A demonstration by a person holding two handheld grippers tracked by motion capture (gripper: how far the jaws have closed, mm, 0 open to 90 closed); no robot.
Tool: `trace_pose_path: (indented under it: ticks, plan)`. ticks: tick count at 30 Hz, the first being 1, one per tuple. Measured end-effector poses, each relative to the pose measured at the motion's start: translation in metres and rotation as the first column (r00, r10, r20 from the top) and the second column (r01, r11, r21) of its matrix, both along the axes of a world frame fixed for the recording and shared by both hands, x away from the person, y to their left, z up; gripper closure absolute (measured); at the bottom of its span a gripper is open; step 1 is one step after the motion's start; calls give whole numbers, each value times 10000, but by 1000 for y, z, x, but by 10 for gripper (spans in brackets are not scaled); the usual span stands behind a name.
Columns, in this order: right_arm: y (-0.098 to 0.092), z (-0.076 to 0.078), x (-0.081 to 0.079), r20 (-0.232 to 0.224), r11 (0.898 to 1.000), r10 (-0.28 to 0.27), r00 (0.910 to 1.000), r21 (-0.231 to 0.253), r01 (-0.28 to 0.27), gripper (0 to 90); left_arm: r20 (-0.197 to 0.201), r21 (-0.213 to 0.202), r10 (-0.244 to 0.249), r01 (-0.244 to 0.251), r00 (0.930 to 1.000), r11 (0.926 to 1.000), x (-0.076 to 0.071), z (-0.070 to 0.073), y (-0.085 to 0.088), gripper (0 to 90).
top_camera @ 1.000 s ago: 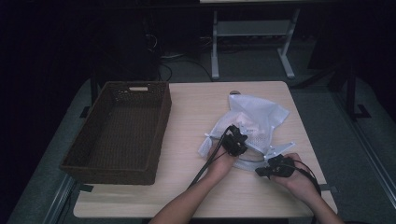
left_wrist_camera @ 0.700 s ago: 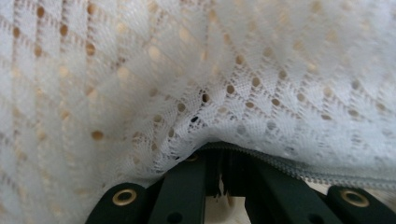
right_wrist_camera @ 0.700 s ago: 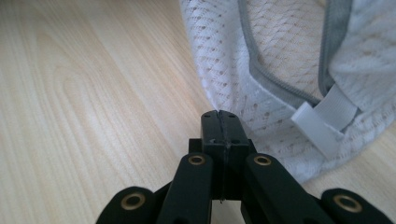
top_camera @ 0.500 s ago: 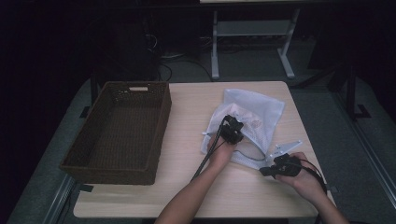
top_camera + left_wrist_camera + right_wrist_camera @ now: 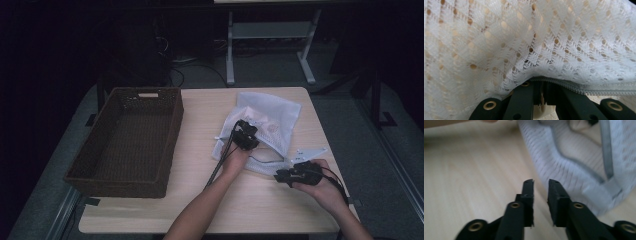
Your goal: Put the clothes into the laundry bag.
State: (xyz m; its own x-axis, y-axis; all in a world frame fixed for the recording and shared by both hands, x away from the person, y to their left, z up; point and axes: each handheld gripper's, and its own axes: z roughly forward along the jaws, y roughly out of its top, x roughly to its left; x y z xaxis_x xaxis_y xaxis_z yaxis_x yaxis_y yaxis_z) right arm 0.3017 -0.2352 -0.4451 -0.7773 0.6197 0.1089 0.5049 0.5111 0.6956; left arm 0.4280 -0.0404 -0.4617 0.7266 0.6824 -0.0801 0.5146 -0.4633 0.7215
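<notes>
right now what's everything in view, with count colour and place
mesh laundry bag: one, white with a grey zipper, right half of the table, crumpled
wicker basket: one, dark brown, left half of the table, nothing seen inside
table: one, light wood, centre of the high view
small white piece: one, on the table just beyond the right hand, too small to identify
metal frame: one, pale grey, on the floor beyond the table
cables: several, dark, on the floor behind the table
left gripper: one, black, jaws shut on the bag's mesh by the zipper
right gripper: one, black, near the table's right front edge, jaws have just been opening, nothing between them
forearms: two, bare, coming in from the bottom of the high view
</notes>
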Motion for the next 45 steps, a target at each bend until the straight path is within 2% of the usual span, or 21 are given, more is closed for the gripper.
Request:
trace_pose_path:
  ticks: [1,3,6,7,10,11,14,16,17,18,23,25,27,29,33,36,37,39,40,42,45]
  plan:
    - [0,0,0,0,10000,0,10000,0,0,665,0,0,0,0,10000,10000,0,0,0,862]
    - [17,-2,13,242,10000,-16,9997,-73,17,564,-25,22,-3,3,10000,10000,0,0,0,863]
    - [32,-10,25,249,9994,33,9997,-357,-24,582,-46,21,-7,7,10000,10000,0,0,0,864]
    - [37,-13,28,247,9980,129,9996,-620,-113,608,-72,-12,23,-23,10000,10000,0,0,0,864]
    - [45,-17,34,264,9959,202,9994,-886,-178,861,-102,-39,82,-83,9999,10000,0,0,0,865]
    - [47,-17,35,247,9953,197,9995,-956,-173,900,-103,-48,121,-121,9999,9999,1,0,-1,865]
    - [47,-17,36,-252,9961,225,9994,-843,-246,900,-46,-21,218,-218,9998,9998,1,0,-3,866]
    - [46,-15,34,-745,9967,482,9961,-613,-528,900,-27,6,260,-260,9997,9997,3,0,-4,866]
    - [46,-15,34,-745,9967,482,9961,-613,-528,900,-18,-23,372,-372,9993,9993,4,0,-5,866]
    - [46,-14,29,-983,9945,789,9920,-604,-851,900,-4,-41,492,-492,9988,9988,7,0,-7,866]
    - [42,-14,24,-1414,9911,1123,9836,-548,-1210,900,54,-89,710,-709,9975,9974,11,-1,-16,867]
    - [41,-14,23,-1355,9901,1185,9837,-589,-1274,900,-12,-218,760,-760,9971,9969,12,-2,-18,860]
    - [35,-14,22,-1286,9917,1072,9859,-567,-1153,900,-77,-395,518,-520,9986,9979,9,-1,-18,819]
    - [29,-13,22,-1205,9935,1015,9875,-388,-1068,900,-191,-606,-32,20,9998,9982,-4,3,-8,775]
    - [23,-8,22,-1053,9960,856,9907,-181,-880,900,-235,-850,-464,443,9986,9954,-20,11,7,717]
    - [19,-3,21,-988,9971,747,9923,-41,-755,900,3,-800,-846,843,9964,9932,-36,24,24,709]
    - [17,0,21,-927,9977,683,9933,32,-683,900,331,-614,-1053,1072,9939,9923,-43,32,33,701]
    - [15,1,21,-889,9977,683,9937,27,-683,900,813,-239,-1041,1064,9912,9940,-50,41,39,680]
    - [15,2,21,-885,9978,659,9939,64,-656,900,813,-239,-1041,1064,9912,9940,-50,41,39,668]
    - [14,2,21,-881,9979,642,9940,87,-637,900,1288,70,-976,975,9869,9952,-50,48,45,639]
    - [14,3,21,-869,9979,640,9942,113,-632,900,1375,204,-973,954,9857,9952,-47,48,45,613]
